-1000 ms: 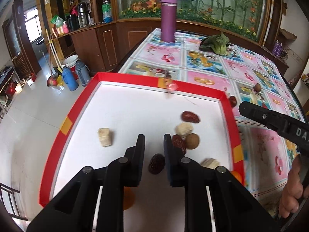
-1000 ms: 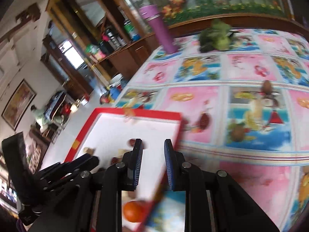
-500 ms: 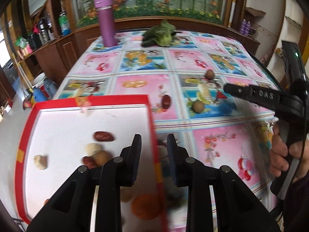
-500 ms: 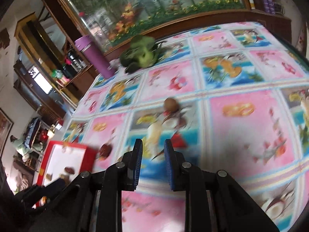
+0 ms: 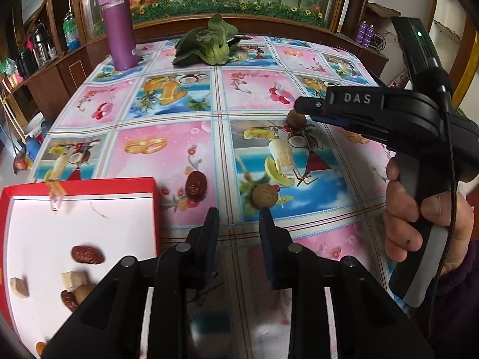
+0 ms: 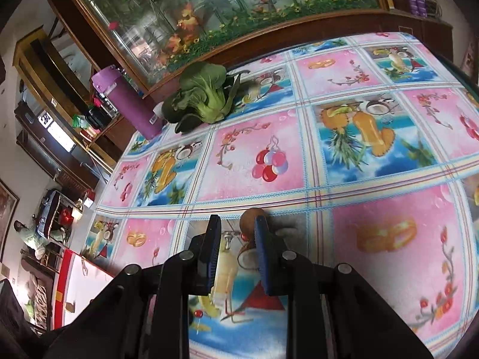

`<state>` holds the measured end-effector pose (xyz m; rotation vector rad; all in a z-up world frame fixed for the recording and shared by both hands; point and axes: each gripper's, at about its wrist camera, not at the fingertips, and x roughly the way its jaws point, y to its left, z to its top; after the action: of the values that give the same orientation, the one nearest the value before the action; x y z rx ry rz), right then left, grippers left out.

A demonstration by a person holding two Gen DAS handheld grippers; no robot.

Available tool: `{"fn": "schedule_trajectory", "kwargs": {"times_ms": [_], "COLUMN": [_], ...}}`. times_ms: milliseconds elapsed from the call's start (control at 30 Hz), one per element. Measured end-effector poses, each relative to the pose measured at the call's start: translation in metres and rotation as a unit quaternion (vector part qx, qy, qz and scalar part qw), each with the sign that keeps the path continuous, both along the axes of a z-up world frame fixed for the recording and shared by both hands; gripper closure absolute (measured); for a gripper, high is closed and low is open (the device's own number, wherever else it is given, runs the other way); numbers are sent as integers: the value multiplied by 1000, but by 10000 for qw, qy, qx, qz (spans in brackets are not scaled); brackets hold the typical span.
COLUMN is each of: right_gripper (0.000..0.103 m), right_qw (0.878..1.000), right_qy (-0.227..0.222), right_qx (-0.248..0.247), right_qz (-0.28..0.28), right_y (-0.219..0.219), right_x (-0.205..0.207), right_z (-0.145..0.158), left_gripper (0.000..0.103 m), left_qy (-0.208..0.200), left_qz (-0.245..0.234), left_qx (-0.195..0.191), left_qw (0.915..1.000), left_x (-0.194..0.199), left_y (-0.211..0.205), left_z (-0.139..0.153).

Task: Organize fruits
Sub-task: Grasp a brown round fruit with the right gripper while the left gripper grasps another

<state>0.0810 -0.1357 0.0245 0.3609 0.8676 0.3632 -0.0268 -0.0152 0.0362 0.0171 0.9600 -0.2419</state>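
My left gripper (image 5: pixel 239 221) is open and holds nothing, low over the patterned tablecloth. A brown round fruit (image 5: pixel 264 196) lies just ahead of its right fingertip. A red date (image 5: pixel 196 184) lies ahead to the left, beside the red tray (image 5: pixel 80 185). The tray holds a red date (image 5: pixel 87 254), pale chunks (image 5: pixel 73 278) and more fruit. My right gripper (image 6: pixel 238 227) is open, with a second brown round fruit (image 6: pixel 251 217) at its tips, close to the right finger. In the left wrist view the right gripper (image 5: pixel 301 109) hovers over that fruit (image 5: pixel 296 118).
A purple bottle (image 5: pixel 116 27) and a green leafy vegetable (image 5: pixel 206 46) stand at the table's far side, seen also as bottle (image 6: pixel 125 101) and vegetable (image 6: pixel 203 95). A hand (image 5: pixel 419 224) grips the right gripper's handle. The tray's corner (image 6: pixel 64 269) shows at lower left.
My left gripper swung right, from over the tray to over the tablecloth near the loose fruit. The right gripper moved away from the tray to the far brown fruit.
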Motion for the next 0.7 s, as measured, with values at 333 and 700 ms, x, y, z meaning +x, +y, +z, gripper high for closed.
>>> {"fn": "schedule_trajectory", "kwargs": {"times_ms": [333, 700], "right_gripper": [81, 82], "right_qw": [9998, 9992], "right_qy": [54, -39], "right_qx": [-194, -380], "right_qz": [14, 142], "right_y": [3, 7], "right_x": [12, 13], "right_z": [-12, -14], "left_gripper": [74, 75], "left_qy": [158, 171], "left_qz": [-131, -206], "left_qx": [-138, -131], "left_qw": [9997, 9996], "left_x": [15, 27], "left_y": [-20, -33], "left_z": [-9, -20]}}
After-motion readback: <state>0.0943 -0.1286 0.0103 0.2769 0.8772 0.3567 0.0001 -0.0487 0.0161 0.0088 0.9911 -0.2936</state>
